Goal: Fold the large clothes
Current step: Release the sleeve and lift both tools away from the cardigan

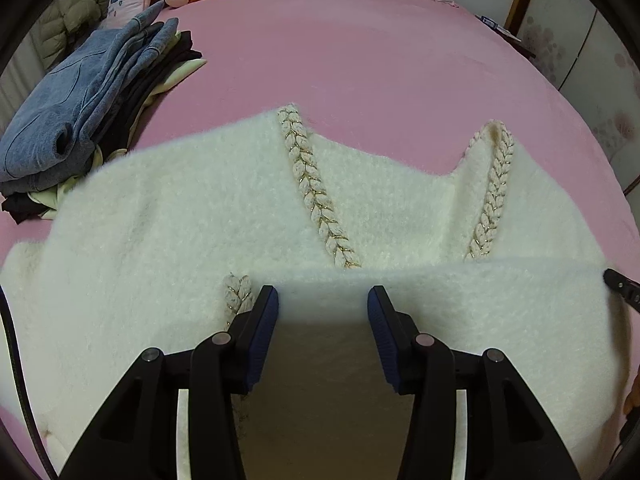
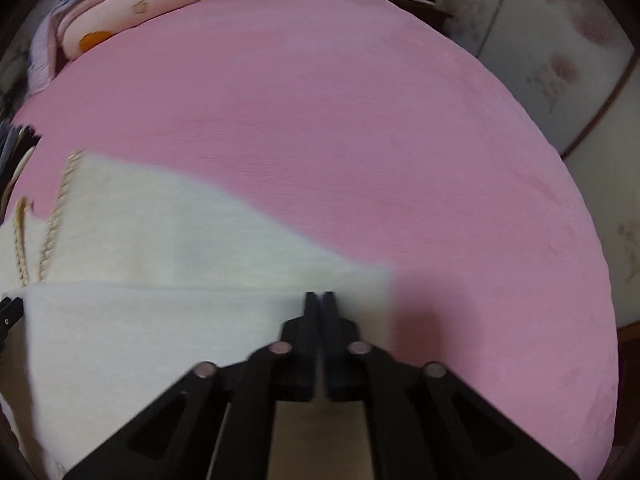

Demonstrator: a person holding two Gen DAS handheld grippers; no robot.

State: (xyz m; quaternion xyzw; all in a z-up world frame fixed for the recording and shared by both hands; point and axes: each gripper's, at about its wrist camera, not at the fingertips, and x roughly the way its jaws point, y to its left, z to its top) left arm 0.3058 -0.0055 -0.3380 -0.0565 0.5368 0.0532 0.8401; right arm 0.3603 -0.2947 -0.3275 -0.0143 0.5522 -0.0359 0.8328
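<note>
The folded hem of the cardigan [image 1: 160, 220] runs crosswise; left claw [image 1: 323, 300] spread over it, right claw [image 2: 319, 300] pinching its end.

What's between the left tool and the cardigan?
Nothing visible. The left tool is open right over the folded hem of the white cardigan, fingers either side of it. The jeans pile sits off to the far left on the bed, touching only the cardigan's edge.
</note>
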